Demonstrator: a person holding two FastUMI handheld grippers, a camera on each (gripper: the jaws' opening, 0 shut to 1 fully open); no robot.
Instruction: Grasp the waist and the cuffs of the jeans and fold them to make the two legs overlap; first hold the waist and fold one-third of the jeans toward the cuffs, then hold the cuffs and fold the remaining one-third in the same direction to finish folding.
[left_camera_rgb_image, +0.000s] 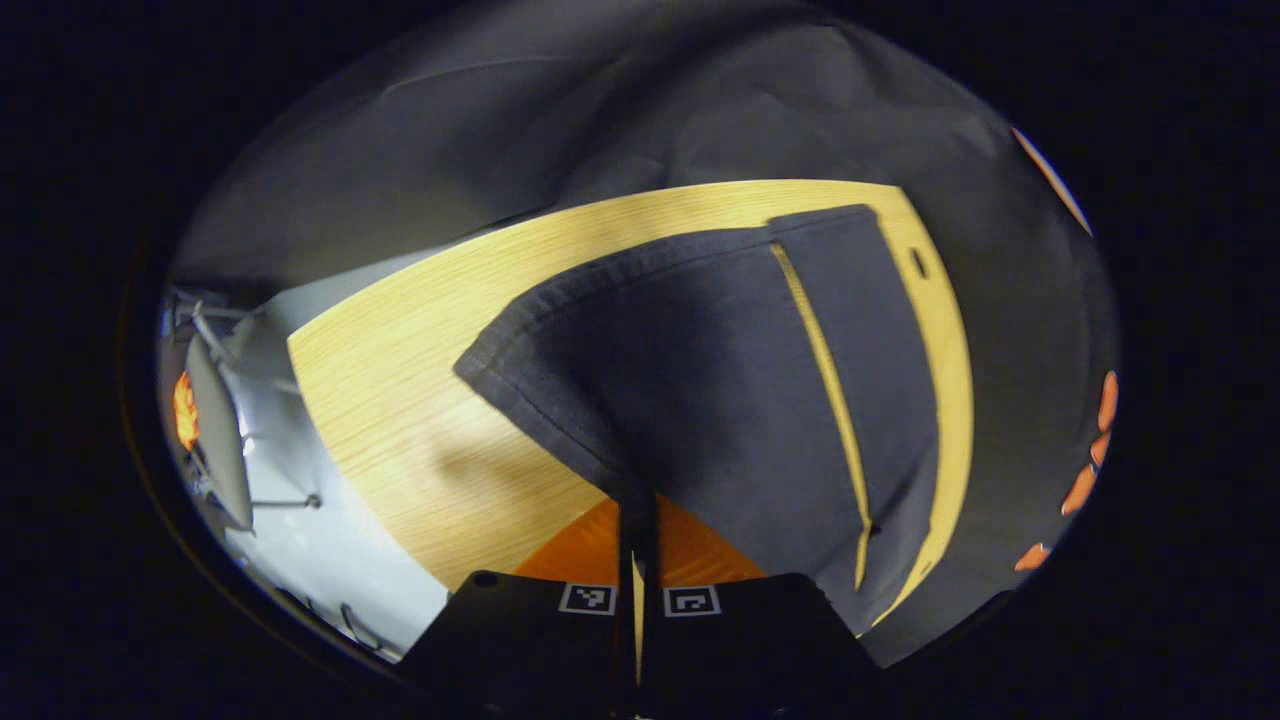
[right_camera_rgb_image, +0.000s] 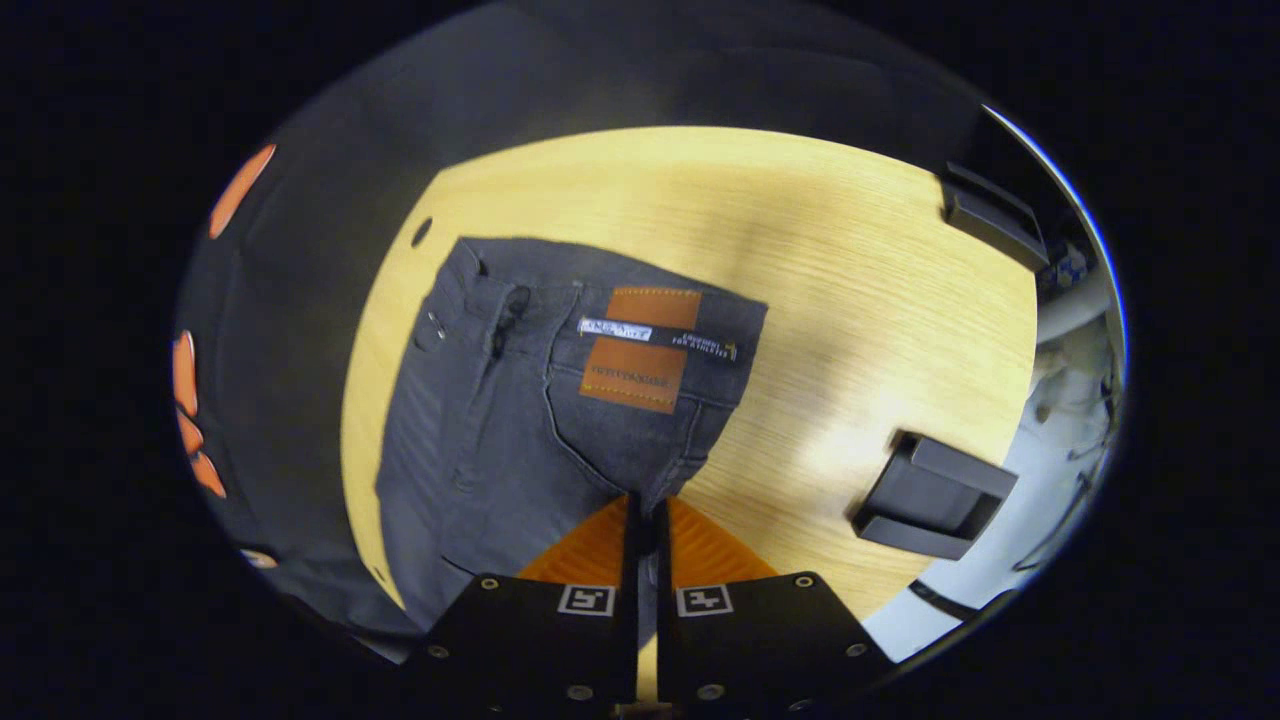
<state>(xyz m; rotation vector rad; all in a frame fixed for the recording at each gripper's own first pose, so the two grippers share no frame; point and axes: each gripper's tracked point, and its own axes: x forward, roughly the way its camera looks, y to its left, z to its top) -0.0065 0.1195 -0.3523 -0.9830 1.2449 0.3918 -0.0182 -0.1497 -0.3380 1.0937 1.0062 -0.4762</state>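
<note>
Now both hand-held grippers (left_camera_rgb_image: 637, 520) (right_camera_rgb_image: 646, 515) pinch dark denim jeans (right_camera_rgb_image: 520, 420) above woodgrain table (right_camera_rgb_image: 800, 250).

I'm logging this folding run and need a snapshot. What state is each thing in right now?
jeans: lying flat on the table, the two legs side by side, not yet overlapped
cuff: pinched and raised off the table
left tongs: shut on the cuff
right tongs: shut on the jeans at the waist end, near the patch
table: bearing the jeans
</note>
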